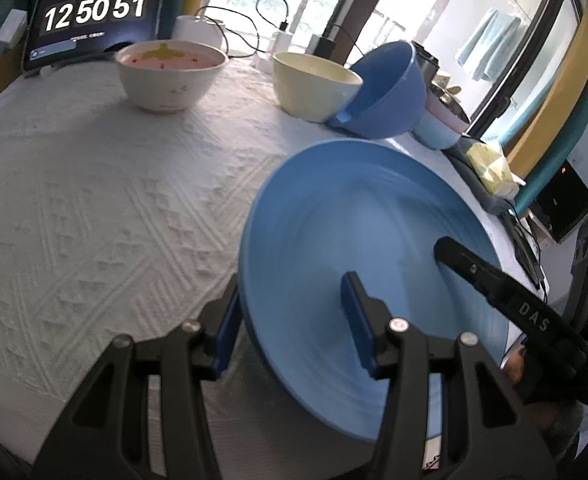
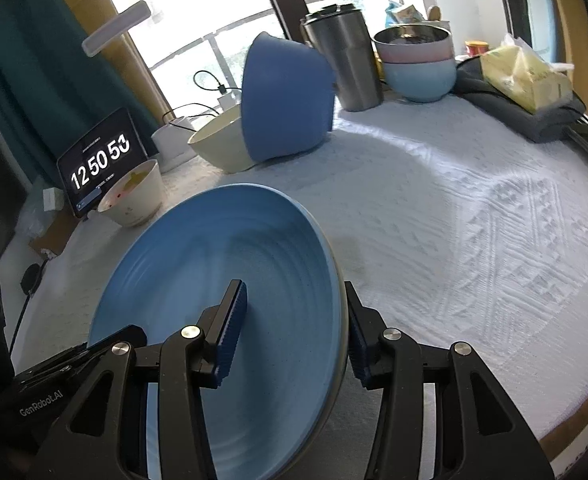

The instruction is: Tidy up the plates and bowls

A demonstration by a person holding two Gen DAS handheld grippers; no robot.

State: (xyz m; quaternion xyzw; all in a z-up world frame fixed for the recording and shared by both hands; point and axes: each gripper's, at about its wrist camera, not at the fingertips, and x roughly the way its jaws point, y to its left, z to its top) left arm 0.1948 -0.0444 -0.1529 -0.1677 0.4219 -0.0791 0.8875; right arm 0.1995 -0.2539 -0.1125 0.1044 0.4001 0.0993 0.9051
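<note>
A big blue plate (image 1: 333, 220) with ringed grooves hangs tilted just above the white tablecloth (image 1: 94, 220), held from both sides. My left gripper (image 1: 294, 320) is shut on its left rim, one pad outside and one on the inner face. My right gripper (image 2: 294, 336) is shut on the plate (image 2: 214, 248) at the opposite rim in the same way. At the back stand a white patterned bowl (image 1: 170, 76), a cream bowl (image 1: 313, 84) and a dark blue bowl (image 1: 389, 92) that leans tipped on the cream one.
Stacked pink and light blue bowls (image 2: 417, 64) stand at the far edge beside a steel tumbler (image 2: 345, 60). A yellow tissue pack (image 2: 525, 76) lies on dark cloth at the right. A tablet clock (image 1: 94, 16) and charger cables line the back.
</note>
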